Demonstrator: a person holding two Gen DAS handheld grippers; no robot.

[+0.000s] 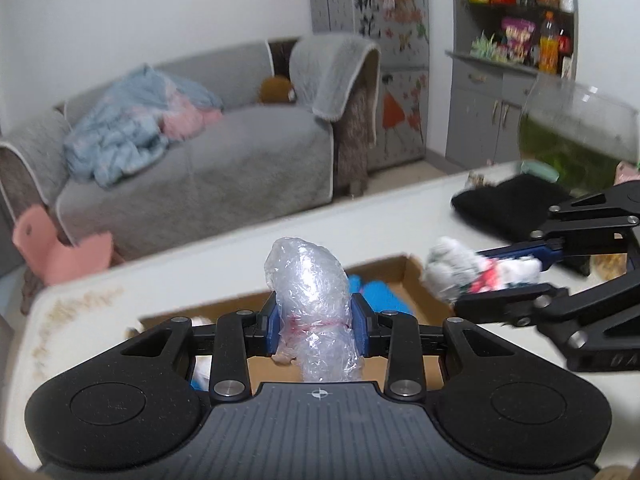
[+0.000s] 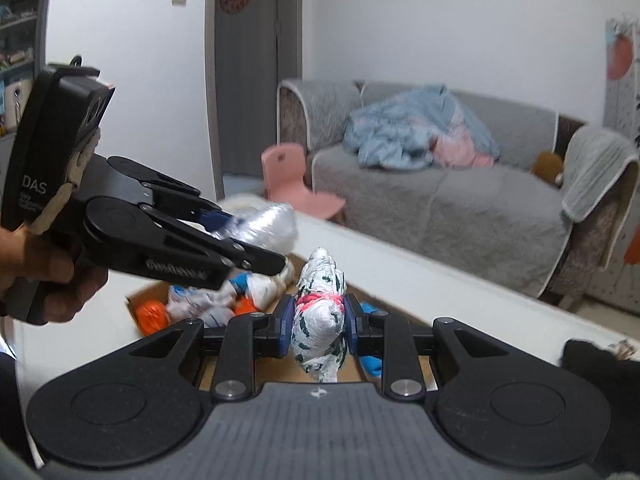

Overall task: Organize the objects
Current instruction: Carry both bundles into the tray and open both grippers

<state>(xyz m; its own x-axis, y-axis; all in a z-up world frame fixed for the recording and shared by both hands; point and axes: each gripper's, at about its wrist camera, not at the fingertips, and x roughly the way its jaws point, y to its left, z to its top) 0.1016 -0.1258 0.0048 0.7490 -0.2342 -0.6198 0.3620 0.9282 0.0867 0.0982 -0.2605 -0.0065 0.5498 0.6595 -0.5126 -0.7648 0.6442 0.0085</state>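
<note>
Left wrist view, left gripper (image 1: pixel 317 322) clamping crinkly clear bundle (image 1: pixel 310 280), right gripper (image 2: pixel 318 326) clamping knotted white-green bundle (image 2: pixel 320 304).

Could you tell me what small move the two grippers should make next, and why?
Probably lower both over the cardboard box and release. The left gripper is shut on a clear plastic bundle, the right gripper on a white patterned bundle, and similar bundles already lie inside.

Beyond my white table (image 1: pixel 248 220), a grey-covered sofa (image 1: pixel 224 160) stands against a plain white wall (image 2: pixel 440 20), a heap of blue and pink bedding (image 2: pixel 416 132) on its seat. A small pink chair (image 2: pixel 296 180) sits beside it near a grey door (image 2: pixel 248 80). Grey cabinets with stocked shelves (image 1: pixel 520 20) and a sticker-covered fridge (image 1: pixel 384 40) line my far side.
</note>
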